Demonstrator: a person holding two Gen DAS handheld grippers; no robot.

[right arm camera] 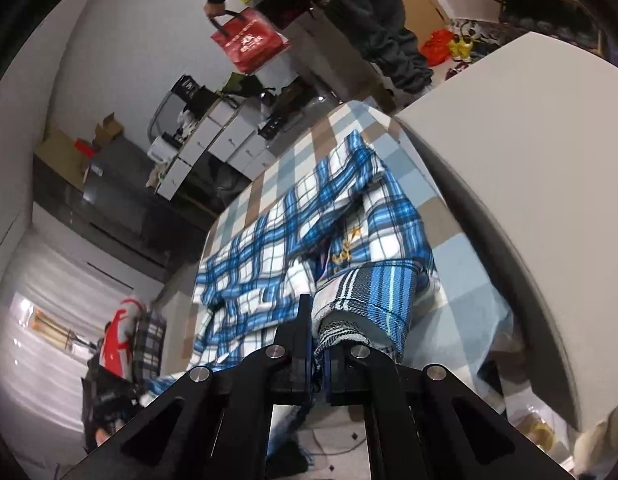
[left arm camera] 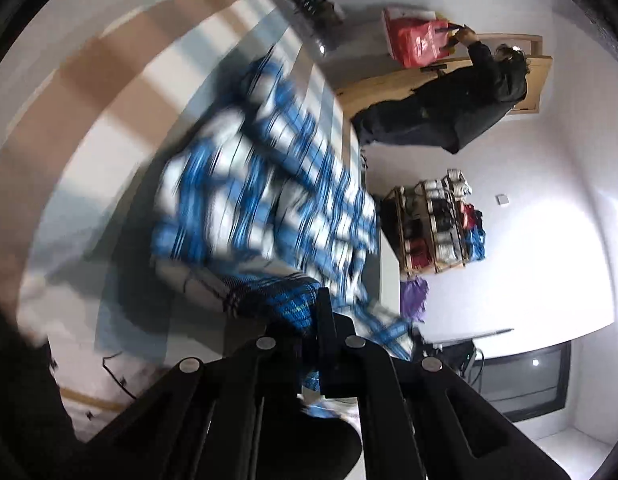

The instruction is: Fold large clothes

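Observation:
A blue and white plaid shirt [right arm camera: 269, 240] lies rumpled on a bed with a checked blue, white and tan cover [right arm camera: 461, 264]. In the left wrist view the shirt [left arm camera: 261, 184] is blurred by motion. My left gripper [left arm camera: 313, 316] is shut on a fold of the shirt's edge. My right gripper [right arm camera: 315, 320] is shut on another fold of the shirt, which bunches over its right finger. Both hold the cloth lifted a little above the bed.
A person in dark clothes [left arm camera: 449, 108] carries a red bag [left arm camera: 417, 40] near a wooden door. A shoe rack [left arm camera: 437, 224] stands by the wall. A padded headboard [right arm camera: 529, 200] borders the bed. Boxes and a dark cabinet [right arm camera: 213, 144] stand beyond the bed's foot.

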